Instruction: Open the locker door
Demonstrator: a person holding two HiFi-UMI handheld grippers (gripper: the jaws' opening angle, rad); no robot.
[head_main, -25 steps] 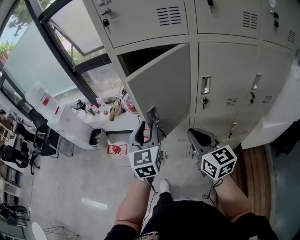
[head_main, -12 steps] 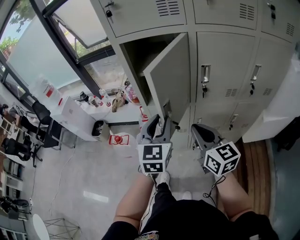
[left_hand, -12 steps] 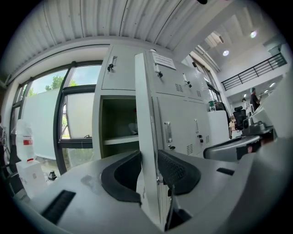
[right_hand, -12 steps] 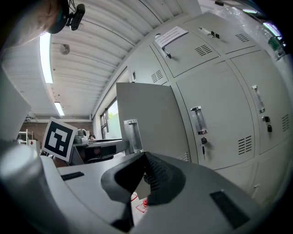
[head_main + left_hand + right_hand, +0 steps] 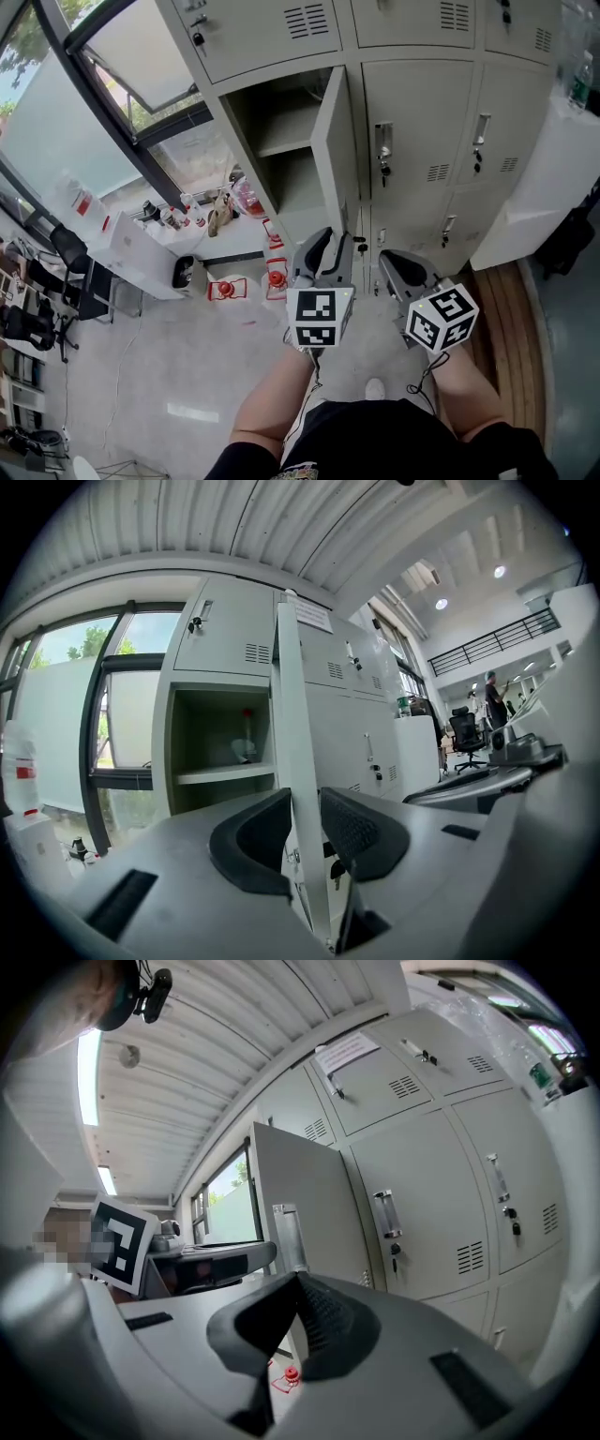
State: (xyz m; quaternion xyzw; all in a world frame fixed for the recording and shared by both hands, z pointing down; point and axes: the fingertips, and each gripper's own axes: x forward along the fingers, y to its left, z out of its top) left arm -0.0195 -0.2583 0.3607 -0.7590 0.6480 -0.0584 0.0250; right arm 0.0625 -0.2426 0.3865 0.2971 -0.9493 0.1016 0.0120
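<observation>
The left gripper (image 5: 324,248) has just been closing its jaws onto the free edge of the locker door (image 5: 336,141), which stands edge-on between them, swung wide open, probably so the grip can steer it. The right gripper (image 5: 401,274) hangs just beside, jaws together and empty

The grey metal locker door (image 5: 337,150) stands edge-on out from the cabinet and splits the approach. To its left, the open compartment (image 5: 292,192) is clear above and below its shelf (image 5: 279,145). To its right, closed grey locker fronts (image 5: 422,122) and a white box-shaped unit (image 5: 544,187) bar entry.
</observation>
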